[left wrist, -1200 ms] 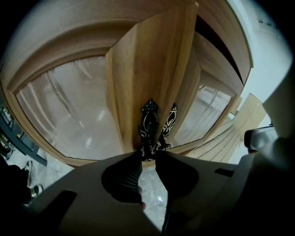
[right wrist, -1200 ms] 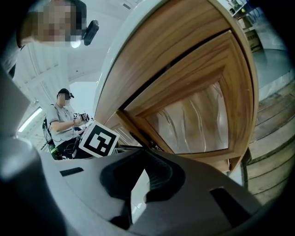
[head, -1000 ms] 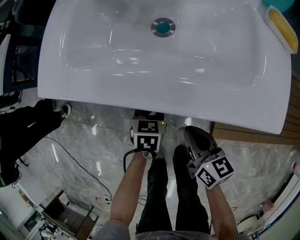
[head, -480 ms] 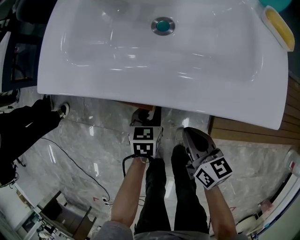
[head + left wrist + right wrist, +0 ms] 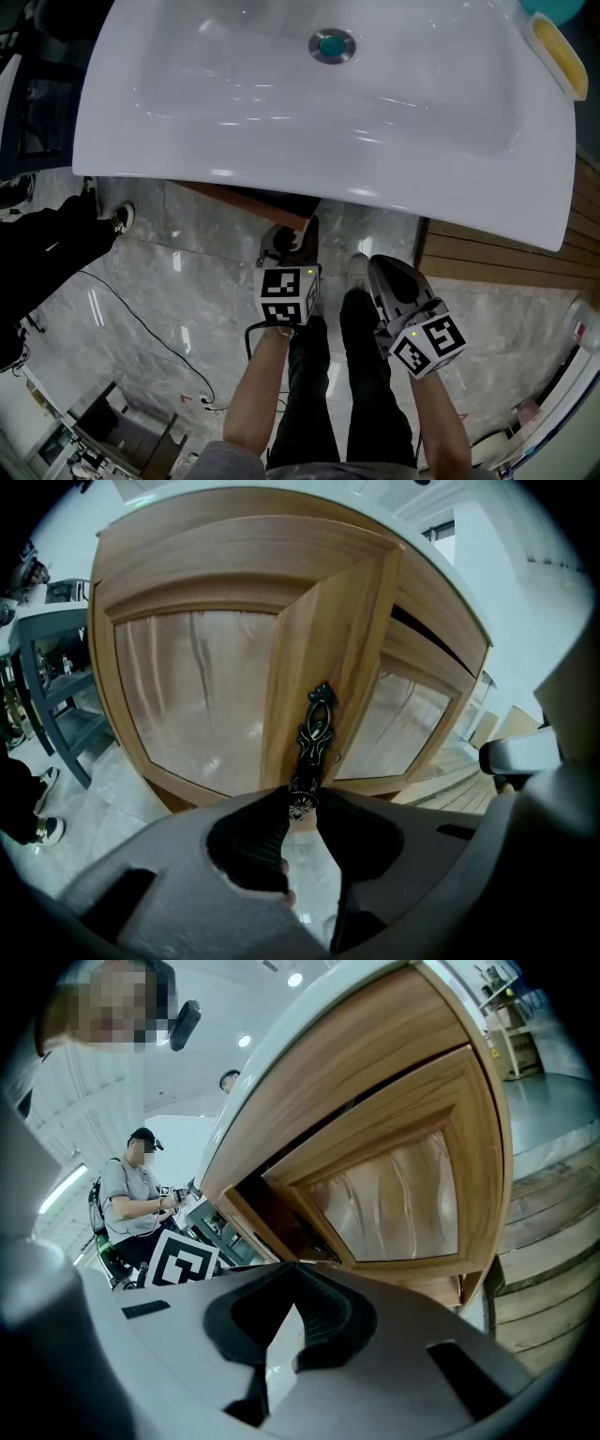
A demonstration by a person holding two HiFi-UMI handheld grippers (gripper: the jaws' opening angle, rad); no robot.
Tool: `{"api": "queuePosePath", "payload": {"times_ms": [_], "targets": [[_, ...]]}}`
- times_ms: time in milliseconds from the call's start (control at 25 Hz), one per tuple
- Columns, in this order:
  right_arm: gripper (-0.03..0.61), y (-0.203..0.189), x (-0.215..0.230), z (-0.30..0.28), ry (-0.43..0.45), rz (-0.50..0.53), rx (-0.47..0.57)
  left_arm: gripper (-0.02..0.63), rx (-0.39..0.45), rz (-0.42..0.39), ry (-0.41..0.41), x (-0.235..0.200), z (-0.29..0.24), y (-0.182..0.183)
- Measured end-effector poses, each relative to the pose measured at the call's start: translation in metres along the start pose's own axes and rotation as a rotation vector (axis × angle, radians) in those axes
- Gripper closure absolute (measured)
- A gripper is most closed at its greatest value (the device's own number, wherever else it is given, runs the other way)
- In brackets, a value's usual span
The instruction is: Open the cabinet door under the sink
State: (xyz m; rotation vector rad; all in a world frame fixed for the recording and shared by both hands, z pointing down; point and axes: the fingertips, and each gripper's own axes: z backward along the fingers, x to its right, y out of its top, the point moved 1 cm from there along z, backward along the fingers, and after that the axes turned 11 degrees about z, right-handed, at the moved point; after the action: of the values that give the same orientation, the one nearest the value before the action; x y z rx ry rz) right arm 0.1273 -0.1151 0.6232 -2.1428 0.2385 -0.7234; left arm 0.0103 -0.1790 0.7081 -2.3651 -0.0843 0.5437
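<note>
I draw my left gripper [image 5: 287, 236] nearer to me, out from under the sink's [image 5: 309, 180] near rim, its jaws clamped on the handle [image 5: 316, 731]. The cabinet door [image 5: 246, 200] swings out with it, and its wooden edge now shows past the rim.

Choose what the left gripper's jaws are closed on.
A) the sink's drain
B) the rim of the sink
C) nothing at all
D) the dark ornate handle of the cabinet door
D: in the left gripper view the left gripper pinches the lower end of the dark ornate handle on the cabinet door, which stands ajar.
</note>
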Motion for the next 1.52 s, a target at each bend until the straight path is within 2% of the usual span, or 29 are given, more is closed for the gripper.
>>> {"api": "queuePosePath", "payload": {"times_ms": [160,560,1040,1320,1520], "targets": [[0.569,-0.009,-0.01,0.001,0.001,0.0,-0.009,0.518,0.025,0.039,-0.001,-0.005,0.013,-0.01],[0.569,-0.028,-0.042,0.001,0.01,0.031,-0.026,0.523,0.065,0.048,-0.004,-0.014,0.029,-0.021],[0.569,-0.031,-0.067,-0.002,0.011,0.061,-0.018,0.526,0.049,0.019,-0.02,-0.031,0.057,-0.042],[0.569,-0.042,-0.096,-0.007,0.023,0.08,-0.018,0.528,0.034,-0.013,-0.072,-0.042,0.077,-0.049],[0.569,-0.048,-0.11,-0.002,-0.019,0.076,0.006,0.528,0.026,-0.038,-0.112,-0.05,0.084,-0.054]]}}
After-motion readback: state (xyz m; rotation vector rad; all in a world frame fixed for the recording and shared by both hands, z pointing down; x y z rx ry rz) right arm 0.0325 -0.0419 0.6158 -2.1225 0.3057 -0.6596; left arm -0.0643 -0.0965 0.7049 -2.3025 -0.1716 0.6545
